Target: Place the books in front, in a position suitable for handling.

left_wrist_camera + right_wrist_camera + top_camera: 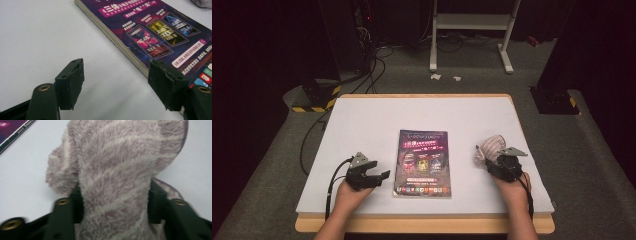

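Note:
A paperback book (423, 162) with a dark purple cover lies flat at the middle of the white table top (362, 115). My left gripper (379, 176) rests just left of the book, its jaws open with bare table between them. In the left gripper view (117, 75) the right pad hangs over the near edge of the book (155, 32). At the right, a fuzzy pink-grey striped sock (491, 146) sticks out from my right gripper (484, 162). In the right gripper view (115, 202) both pads press into the sock (117, 170), which bunches up above them.
A corner of the book (12, 132) lies to the upper left of the sock. Behind the table stand a white metal frame (472, 22), floor cables (372, 70) and a yellow-black striped base (314, 97). The table's wooden front edge (422, 224) runs just before the person's forearms.

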Tool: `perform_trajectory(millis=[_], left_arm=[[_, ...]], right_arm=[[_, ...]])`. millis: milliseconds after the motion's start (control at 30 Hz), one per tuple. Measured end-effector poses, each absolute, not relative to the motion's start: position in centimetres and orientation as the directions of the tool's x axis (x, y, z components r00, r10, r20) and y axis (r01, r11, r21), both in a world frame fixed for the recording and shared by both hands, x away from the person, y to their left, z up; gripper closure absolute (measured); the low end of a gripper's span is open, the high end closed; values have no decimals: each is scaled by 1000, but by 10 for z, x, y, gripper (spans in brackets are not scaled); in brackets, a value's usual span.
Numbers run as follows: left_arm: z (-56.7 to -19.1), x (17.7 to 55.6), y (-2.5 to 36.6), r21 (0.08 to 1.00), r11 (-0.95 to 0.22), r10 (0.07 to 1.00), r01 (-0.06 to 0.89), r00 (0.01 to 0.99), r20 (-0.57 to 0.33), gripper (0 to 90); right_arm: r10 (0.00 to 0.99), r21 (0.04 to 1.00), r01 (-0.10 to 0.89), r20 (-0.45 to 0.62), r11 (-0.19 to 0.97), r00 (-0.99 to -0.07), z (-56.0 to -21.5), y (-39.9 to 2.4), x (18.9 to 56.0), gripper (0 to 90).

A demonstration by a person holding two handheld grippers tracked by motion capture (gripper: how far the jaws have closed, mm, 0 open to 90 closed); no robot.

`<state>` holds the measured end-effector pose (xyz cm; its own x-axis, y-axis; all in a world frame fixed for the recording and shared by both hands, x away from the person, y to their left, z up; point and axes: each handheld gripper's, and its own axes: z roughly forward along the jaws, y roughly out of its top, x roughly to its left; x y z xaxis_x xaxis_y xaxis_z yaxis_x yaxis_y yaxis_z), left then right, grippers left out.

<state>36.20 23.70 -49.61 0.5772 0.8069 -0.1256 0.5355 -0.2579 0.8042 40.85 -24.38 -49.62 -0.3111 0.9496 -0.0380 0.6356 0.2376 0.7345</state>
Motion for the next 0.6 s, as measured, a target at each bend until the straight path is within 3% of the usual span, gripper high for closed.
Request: perform_trajectory(millis=[133, 300, 600], left_arm=[[-495, 362, 239, 811, -255, 814, 526, 570, -114, 297], [-494, 361, 239, 818, -259, 818, 514, 567, -97, 306], [-493, 362, 244, 823, -242, 830, 514, 549, -99, 313]], right_arm=[[949, 740, 630, -34, 235, -313, -495, -246, 408, 649], [933, 808, 552, 5, 208, -359, -473, -239, 394, 658], [775, 827, 456, 40, 329, -631, -462, -163, 365, 648]])
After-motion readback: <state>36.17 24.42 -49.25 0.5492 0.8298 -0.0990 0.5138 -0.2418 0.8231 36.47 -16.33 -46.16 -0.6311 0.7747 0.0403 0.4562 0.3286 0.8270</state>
